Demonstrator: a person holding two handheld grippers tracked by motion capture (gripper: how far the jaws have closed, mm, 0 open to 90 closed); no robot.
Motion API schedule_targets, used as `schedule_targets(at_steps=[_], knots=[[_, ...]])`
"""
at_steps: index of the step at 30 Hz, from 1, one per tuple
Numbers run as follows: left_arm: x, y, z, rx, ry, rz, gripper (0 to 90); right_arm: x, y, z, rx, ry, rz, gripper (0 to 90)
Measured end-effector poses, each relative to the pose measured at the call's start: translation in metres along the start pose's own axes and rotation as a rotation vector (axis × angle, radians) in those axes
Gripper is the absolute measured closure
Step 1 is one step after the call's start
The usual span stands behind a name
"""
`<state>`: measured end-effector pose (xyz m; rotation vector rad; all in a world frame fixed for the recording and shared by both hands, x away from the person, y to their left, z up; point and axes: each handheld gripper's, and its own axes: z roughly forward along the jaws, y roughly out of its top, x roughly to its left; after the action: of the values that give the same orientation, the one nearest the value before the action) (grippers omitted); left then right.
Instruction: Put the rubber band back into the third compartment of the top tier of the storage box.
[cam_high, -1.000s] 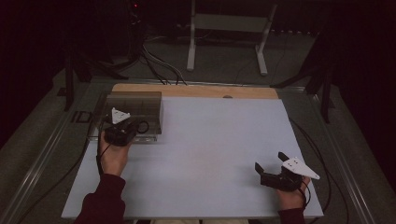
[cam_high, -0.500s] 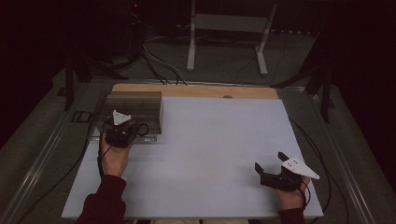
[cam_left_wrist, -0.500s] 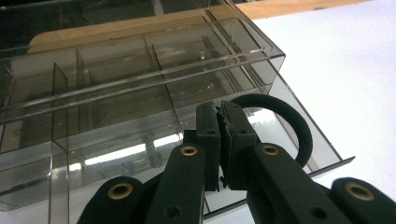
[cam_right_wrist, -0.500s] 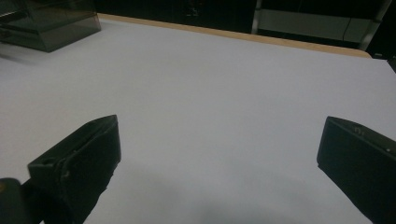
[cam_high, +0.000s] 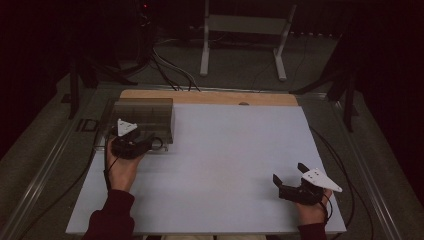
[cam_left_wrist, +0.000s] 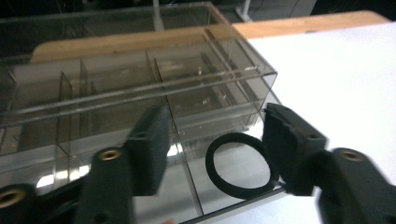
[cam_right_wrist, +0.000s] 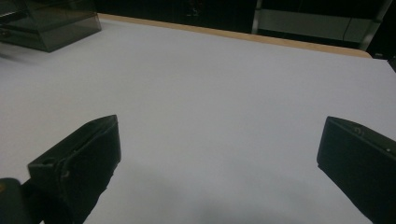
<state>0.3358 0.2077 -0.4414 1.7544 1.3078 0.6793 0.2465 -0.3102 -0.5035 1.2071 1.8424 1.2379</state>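
A smoky clear box (cam_high: 145, 107) with several compartments stands at the table's far left. My left gripper (cam_high: 145, 139) is at its near edge. In the left gripper view the jaws of my left gripper (cam_left_wrist: 215, 116) have just been opening and now stand apart over the box (cam_left_wrist: 219, 60). A black ring (cam_left_wrist: 239, 165) lies flat between them in a front compartment, close to the right-hand jaw, with no pad pressing on it. My right gripper (cam_high: 289, 173) rests low at the near right, open, and my right gripper (cam_right_wrist: 222, 126) has only bare table between its jaws.
The white table top (cam_high: 230, 150) stretches wide between the two hands, with a wooden strip (cam_high: 210, 97) along its far edge. Cables and a metal stand (cam_high: 240, 30) are on the floor beyond. The box (cam_right_wrist: 51, 23) shows far off in the right gripper view.
The left gripper's jaws have spread apart at the box's near edge, and the hand has barely shifted. The right hand and its gripper have stayed where they were.
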Motion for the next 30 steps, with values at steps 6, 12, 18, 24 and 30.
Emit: schedule_targets(at_steps=[6,12,18,24,30], knots=[[0.002,-0.004,-0.016,-0.068,-0.018,0.022,24.9,0.0,0.0,0.0,-0.001,0.0,0.0,0.1],[0.006,-0.007,-0.026,-0.095,-0.026,0.026,16.3,0.001,0.0,0.0,0.0,0.001,-0.001,0.1],[0.01,-0.012,-0.036,-0.109,-0.027,0.037,3.5,0.001,0.0,0.0,-0.001,0.002,-0.002,0.1],[0.011,-0.024,-0.046,-0.142,-0.039,0.081,0.4,0.001,0.0,0.0,-0.001,0.004,-0.002,0.1],[0.013,-0.042,-0.055,-0.165,-0.042,0.101,0.4,0.002,0.0,0.0,-0.005,0.008,-0.006,0.1]])
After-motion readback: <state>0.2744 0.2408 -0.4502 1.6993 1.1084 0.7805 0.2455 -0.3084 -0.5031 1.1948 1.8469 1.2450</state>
